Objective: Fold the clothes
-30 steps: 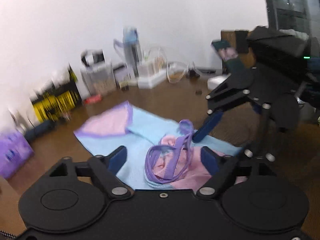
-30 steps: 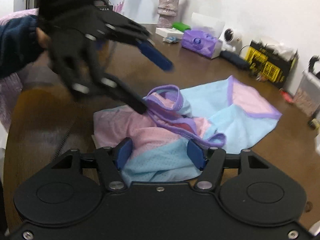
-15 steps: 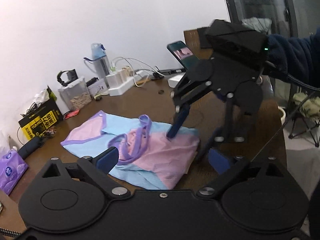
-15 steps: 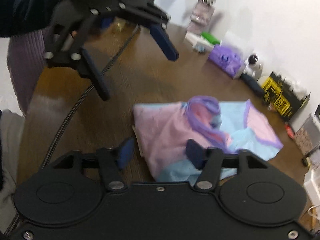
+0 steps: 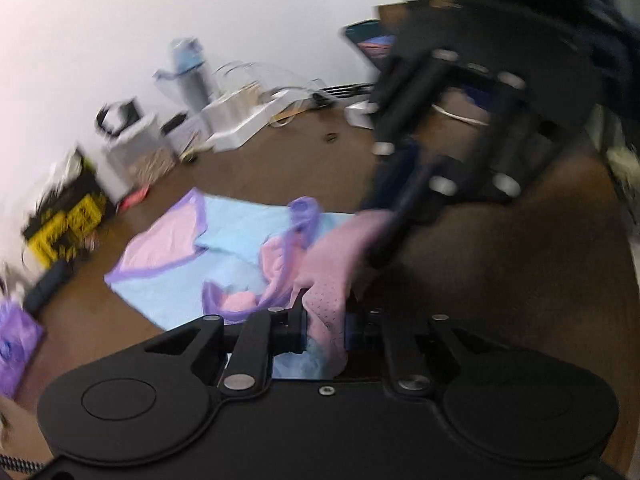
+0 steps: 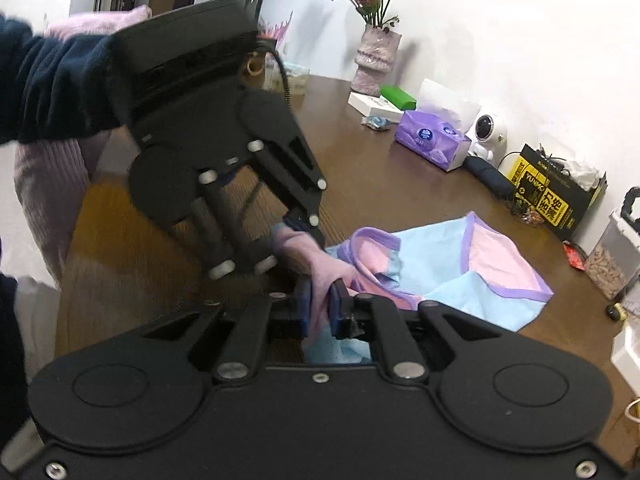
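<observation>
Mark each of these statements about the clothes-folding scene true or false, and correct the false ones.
1. The left gripper is shut on pink cloth of the garment. True.
2. The right gripper is open above the table. False: it is shut on the pink cloth too.
3. A vase of flowers stands by the wall. True.
4. The tissue box is green. False: it is purple.
5. The garment hangs clear of the table. False: most of it lies on the table.
</observation>
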Demonstrator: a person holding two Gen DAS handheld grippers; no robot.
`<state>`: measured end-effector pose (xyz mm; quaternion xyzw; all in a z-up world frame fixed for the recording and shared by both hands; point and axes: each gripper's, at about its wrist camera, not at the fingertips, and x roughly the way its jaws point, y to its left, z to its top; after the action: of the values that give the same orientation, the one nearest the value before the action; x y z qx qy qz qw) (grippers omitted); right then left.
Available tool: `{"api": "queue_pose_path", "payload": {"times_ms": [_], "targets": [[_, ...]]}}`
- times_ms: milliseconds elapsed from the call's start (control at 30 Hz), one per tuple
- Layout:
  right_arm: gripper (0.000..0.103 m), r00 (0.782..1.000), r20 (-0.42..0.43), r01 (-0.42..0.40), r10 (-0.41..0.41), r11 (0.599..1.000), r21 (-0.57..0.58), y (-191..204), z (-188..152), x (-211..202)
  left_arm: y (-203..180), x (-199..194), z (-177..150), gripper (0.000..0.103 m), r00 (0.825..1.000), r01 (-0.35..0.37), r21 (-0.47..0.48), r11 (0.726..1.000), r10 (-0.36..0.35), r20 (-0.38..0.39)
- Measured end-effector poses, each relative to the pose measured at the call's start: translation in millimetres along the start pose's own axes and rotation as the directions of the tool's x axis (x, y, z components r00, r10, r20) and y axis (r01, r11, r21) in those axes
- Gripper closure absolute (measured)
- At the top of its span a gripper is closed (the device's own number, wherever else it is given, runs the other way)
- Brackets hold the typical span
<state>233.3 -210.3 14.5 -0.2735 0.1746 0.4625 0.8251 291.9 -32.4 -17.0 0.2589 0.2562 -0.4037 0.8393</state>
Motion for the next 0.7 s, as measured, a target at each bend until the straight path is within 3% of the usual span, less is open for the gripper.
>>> {"api": "queue_pose_path", "payload": {"times_ms": [33, 67, 100, 167, 200, 233, 300, 367, 433, 500, 533, 600, 633, 700], "targets": [[0.043, 0.999, 0.001, 0.041, -0.041, 0.999, -0.019, 5.4, -2.7, -0.6, 5.2, 0.5, -0.2, 0.088, 1.000, 0.012, -0.031, 0.999, -0.012, 0.000], [0.031, 0.998, 0.005, 0.059, -0.059, 0.997, -0.039, 10.4, -5.3, -1.8, 9.8, -0.8, -0.7, 0.088, 1.000, 0.022, -0.067, 0.997, -0.022, 0.003], [0.025, 0.998, 0.016, 0.068, -0.067, 0.995, -0.072, 17.2, -9.6, -1.2, 13.4, -2.5, -1.4, 0.087, 0.999, 0.034, -0.098, 0.995, -0.034, 0.006], [0.027, 0.998, 0.015, 0.061, -0.060, 0.992, -0.108, 24.2, -14.2, 5.3, 17.0, -4.7, -2.9, 0.088, 0.999, 0.049, -0.126, 0.991, -0.048, 0.011], [0.031, 0.998, 0.009, 0.061, -0.061, 0.992, -0.113, 25.1, -15.0, 9.7, 17.9, -5.2, -3.6, 0.088, 0.999, 0.049, -0.127, 0.991, -0.048, 0.013], [0.056, 0.997, -0.010, 0.073, -0.074, 0.992, -0.100, 23.5, -17.0, 19.0, 18.6, -5.1, -3.3, 0.087, 0.999, 0.048, -0.126, 0.991, -0.047, 0.009], [0.084, 0.996, -0.010, 0.083, -0.084, 0.994, -0.071, 18.5, -17.6, 25.8, 18.6, -7.2, -2.3, 0.087, 0.999, 0.052, -0.120, 0.991, -0.052, 0.004], [0.087, 0.997, -0.014, 0.072, -0.072, 0.997, 0.006, 9.7, -19.3, 24.1, 14.2, -15.8, -2.0, 0.087, 0.996, 0.090, -0.109, 0.990, -0.091, -0.005], [0.087, 1.000, -0.012, -0.024, 0.024, 0.999, 0.029, 17.9, -16.2, 6.0, 4.9, -29.6, -4.2, 0.087, 0.985, 0.167, -0.092, 0.982, -0.170, -0.027], [0.087, 0.992, 0.005, -0.130, 0.130, 0.989, 0.064, 24.1, -14.2, -8.5, -7.6, -50.8, -11.1, 0.087, 0.950, 0.301, -0.104, 0.948, -0.307, -0.047], [0.087, 0.952, 0.059, -0.307, 0.301, 0.939, 0.158, 26.4, -16.6, -27.5, -12.3, -60.8, -14.3, 0.087, 0.927, 0.364, -0.122, 0.923, -0.372, -0.046], [0.087, 0.911, 0.079, -0.412, 0.405, 0.885, 0.216, 27.3, -18.6, -39.1, -20.9, -84.7, -20.9, 0.087, 0.844, 0.525, -0.178, 0.832, -0.536, -0.017], [0.087, 0.883, 0.090, -0.468, 0.460, 0.848, 0.249, 27.7, -19.3, -45.7, -23.6, -93.3, -21.2, 0.087, 0.827, 0.552, -0.169, 0.816, -0.562, -0.012], [0.087, 0.859, 0.104, -0.508, 0.502, 0.806, 0.303, 20.8, -16.8, -47.0, -21.2, -99.9, -19.3, 0.087, 0.820, 0.563, -0.164, 0.810, -0.572, -0.008]]}}
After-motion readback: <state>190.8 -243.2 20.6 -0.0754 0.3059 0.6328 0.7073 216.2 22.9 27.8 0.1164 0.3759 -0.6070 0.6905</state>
